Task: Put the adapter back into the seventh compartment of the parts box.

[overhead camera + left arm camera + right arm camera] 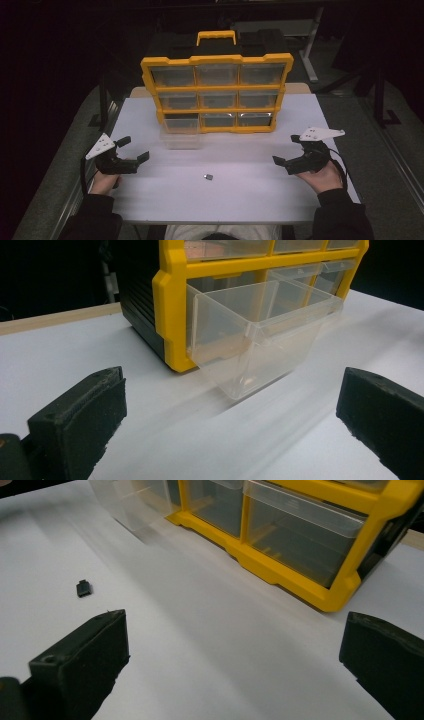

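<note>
the left gripper [134, 148] rests at the near left of the white tabletop [250, 197], its jaws spread wide and holding nothing, a hand [103, 181] behind it. the right gripper [285, 150] sits at the near right, jaws likewise parted and empty, cradled in the other hand [326, 176]. between them, near the table's middle and well apart from both, lies a small dark rectangular piece [208, 176].

beyond it, at the far side, stands a yellow-framed plastic organiser [216, 61] with clear drawers in three rows and a yellow carry handle [215, 36]. its bottom left drawer, a clear plastic bin [180, 137], is pulled forward out of the frame onto the table.

the left gripper view looks past the two black jaws straight at that clear plastic bin [260, 337], showing what the high view cannot: it is tipped slightly down at the front, still partly lodged in the yellow frame [172, 305], and it looks empty.

the right gripper view takes in the small dark piece [83, 588] on the white surface to its left, the pulled-out bin [132, 502] at the top edge, and the organiser's lower right drawers [300, 535] shut flush.
</note>
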`<state>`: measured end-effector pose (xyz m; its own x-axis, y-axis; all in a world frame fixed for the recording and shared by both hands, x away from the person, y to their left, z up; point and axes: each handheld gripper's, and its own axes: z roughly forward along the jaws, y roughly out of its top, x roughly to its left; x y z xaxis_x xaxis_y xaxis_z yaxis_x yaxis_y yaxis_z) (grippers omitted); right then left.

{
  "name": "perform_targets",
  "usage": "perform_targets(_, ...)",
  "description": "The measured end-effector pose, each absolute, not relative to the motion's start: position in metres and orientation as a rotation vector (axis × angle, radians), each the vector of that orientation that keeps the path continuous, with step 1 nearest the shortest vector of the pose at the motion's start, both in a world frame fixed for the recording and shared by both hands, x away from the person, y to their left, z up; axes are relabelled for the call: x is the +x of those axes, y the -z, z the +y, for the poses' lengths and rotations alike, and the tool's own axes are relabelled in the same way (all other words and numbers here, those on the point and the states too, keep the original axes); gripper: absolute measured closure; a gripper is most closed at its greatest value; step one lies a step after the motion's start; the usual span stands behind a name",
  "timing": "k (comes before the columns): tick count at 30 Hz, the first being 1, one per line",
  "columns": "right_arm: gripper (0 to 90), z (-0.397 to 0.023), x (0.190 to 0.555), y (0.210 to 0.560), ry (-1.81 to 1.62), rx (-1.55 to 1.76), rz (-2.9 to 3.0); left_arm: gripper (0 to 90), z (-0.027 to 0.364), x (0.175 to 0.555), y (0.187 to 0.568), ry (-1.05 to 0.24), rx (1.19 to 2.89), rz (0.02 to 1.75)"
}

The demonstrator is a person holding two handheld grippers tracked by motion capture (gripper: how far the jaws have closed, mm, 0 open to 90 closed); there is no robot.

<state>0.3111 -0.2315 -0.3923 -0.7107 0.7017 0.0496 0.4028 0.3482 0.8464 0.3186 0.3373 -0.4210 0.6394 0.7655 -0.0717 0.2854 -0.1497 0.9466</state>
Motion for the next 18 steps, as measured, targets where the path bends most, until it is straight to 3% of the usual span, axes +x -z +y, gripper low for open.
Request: perform_targets(18, 0.0, -0.205, 0.317, 0.379, -1.27, 0.89, 2.366, 0.0, 0.338, 0.319, 0.421, -0.529, 1.72, 0.865)
